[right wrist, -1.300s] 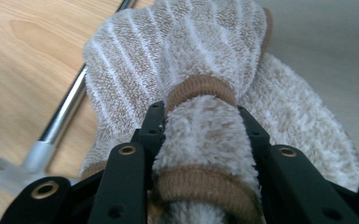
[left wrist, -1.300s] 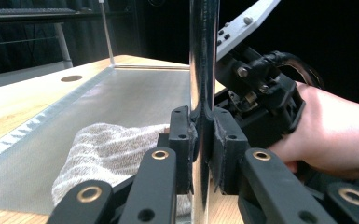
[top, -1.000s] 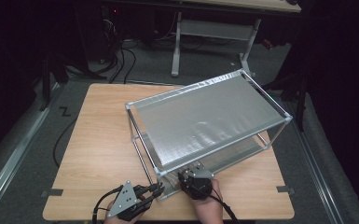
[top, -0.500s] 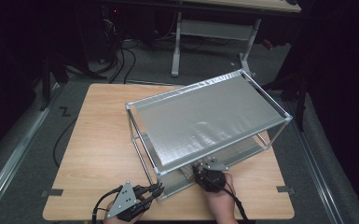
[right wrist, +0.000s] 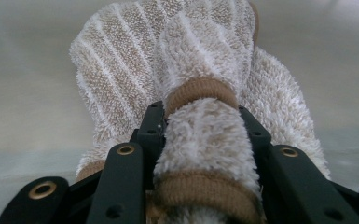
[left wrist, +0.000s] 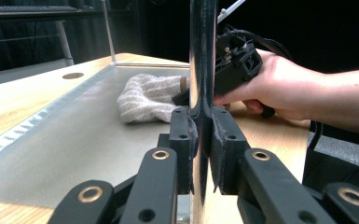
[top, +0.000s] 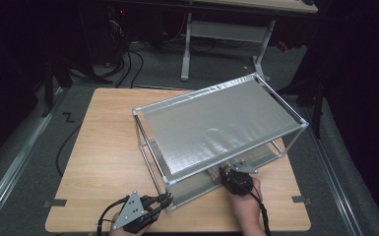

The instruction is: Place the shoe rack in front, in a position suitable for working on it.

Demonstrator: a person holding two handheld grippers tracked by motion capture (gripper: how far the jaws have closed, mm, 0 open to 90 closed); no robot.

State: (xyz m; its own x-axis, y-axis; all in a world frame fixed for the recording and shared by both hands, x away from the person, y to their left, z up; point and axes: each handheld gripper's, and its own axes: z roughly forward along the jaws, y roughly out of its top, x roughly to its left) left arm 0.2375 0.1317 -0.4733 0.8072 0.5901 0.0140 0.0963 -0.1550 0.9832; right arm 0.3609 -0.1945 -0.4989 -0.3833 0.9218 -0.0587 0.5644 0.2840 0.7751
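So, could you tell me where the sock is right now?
The sock lies on the rack's lower shelf, clamped in the right gripper. In the left gripper view it sits beyond the post that the left gripper holds.

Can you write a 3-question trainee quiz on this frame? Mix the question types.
1. True or false: the left gripper is clamped on a leg of the metal rack.
2. What does the right gripper hold? A) a cable B) a fuzzy striped sock C) nothing
3. On which surface does the sock lie?

Key:
1. True; its jaws pinch the chrome post at the rack's near corner.
2. B; the jaws close on the sock's brown-banded cuff.
3. On the rack's lower shelf, under the top shelf.
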